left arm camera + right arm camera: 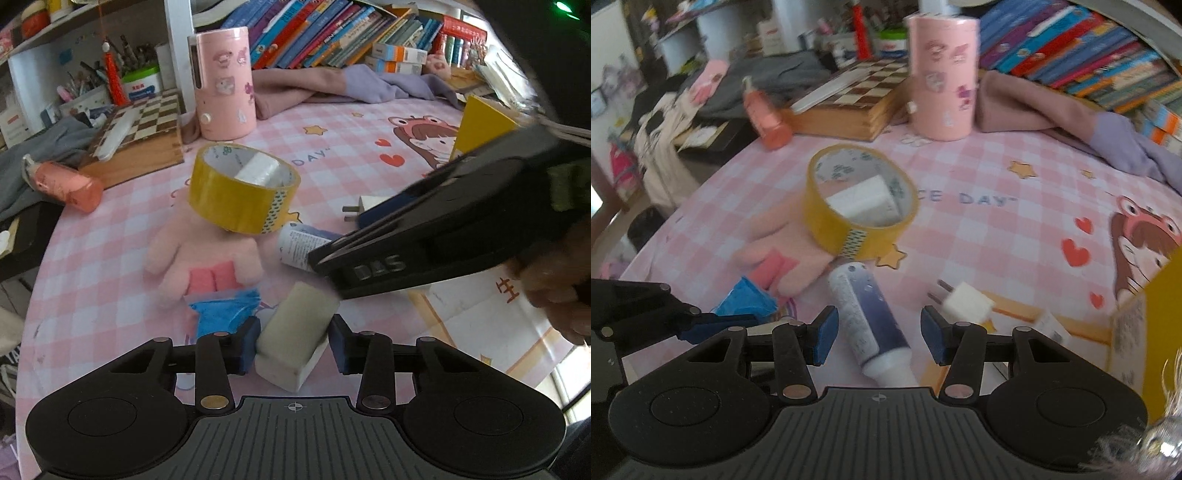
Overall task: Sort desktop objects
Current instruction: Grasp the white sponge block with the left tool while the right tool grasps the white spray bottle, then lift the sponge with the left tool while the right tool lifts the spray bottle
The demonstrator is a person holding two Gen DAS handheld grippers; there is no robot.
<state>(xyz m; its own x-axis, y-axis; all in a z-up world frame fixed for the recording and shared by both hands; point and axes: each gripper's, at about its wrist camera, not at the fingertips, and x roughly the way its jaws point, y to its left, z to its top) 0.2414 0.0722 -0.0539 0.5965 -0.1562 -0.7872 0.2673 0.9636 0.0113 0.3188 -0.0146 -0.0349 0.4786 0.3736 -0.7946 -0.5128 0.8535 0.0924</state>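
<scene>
Left gripper (293, 345): jaws narrow, set either side of a pale eraser block (295, 343) at lower centre of the left wrist view. The left blue pad (247, 345) lies against the block's side; a thin gap shows at the right pad, so a firm grip cannot be confirmed. The eraser is a beige-grey rectangular block in a white sleeve, tilted, its far end pointing to the upper right.

Right gripper (879, 338): jaws part-open, straddling a tube (866, 314) at lower centre of the right wrist view. Clear space shows between each pad and the tube; nothing is held. The tube is white with a dark blue-purple side and small print, lying flat, its white cap end nearest the camera.

Just above and left of the eraser lies a blue wrapper (225, 314), touching a pink plush glove (199, 258). A yellow tape roll (242, 188) rests on the glove, with a small white roll (258, 170) inside its ring. A white plug adapter (966, 306) lies right of the tube, apart from it. All sit on a pink checked tablecloth (110, 236). At upper centre stands a pink cylindrical container (225, 81); a chessboard box (144, 136) lies to its left.
</scene>
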